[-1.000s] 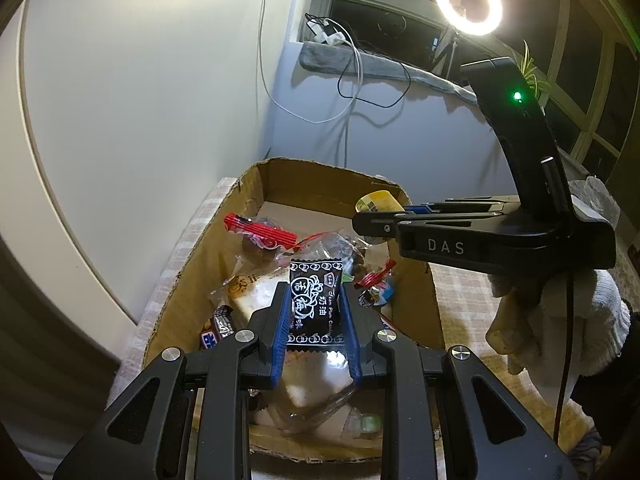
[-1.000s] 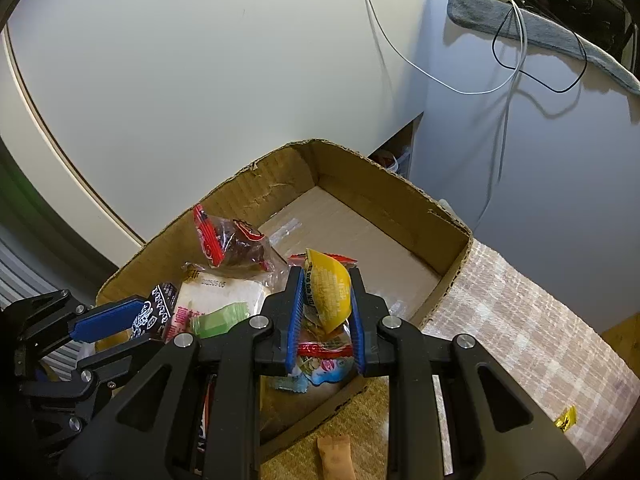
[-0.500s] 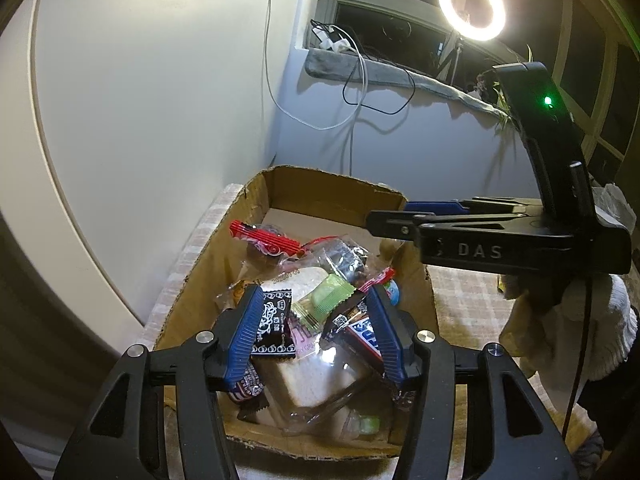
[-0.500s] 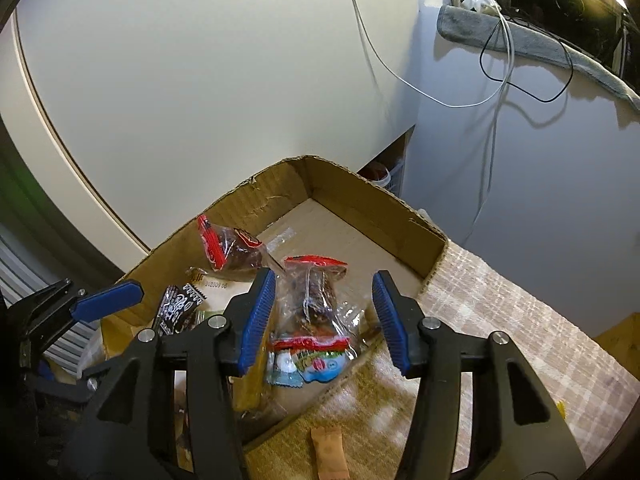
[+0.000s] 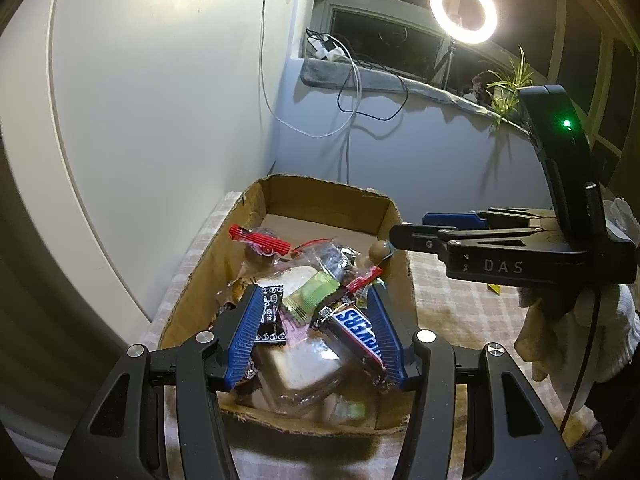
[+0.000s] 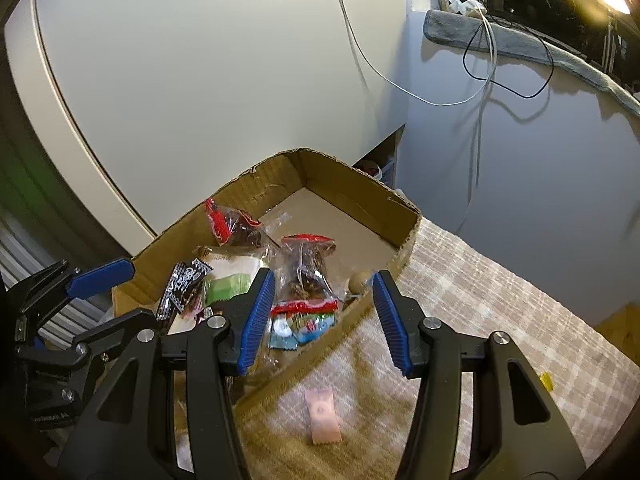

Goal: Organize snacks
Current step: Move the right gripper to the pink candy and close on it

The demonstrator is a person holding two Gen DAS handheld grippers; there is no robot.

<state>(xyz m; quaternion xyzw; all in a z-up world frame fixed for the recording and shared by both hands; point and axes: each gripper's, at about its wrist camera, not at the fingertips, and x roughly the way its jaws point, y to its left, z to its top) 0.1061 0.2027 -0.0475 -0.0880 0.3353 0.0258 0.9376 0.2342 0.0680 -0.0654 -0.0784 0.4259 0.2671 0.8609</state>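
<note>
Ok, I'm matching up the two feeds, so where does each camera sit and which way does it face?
Left wrist: on the left gripper, angled down into the cardboard box; the right gripper and a gloved hand show at right.
Right wrist: on the right gripper, angled down over the box's near corner; the left gripper shows at left.
Shared: the box, the black-and-white packet, the wall cables.

We seem to be in a home room: above the checked tablecloth are a windowsill plant, ring light and charger cables.
</note>
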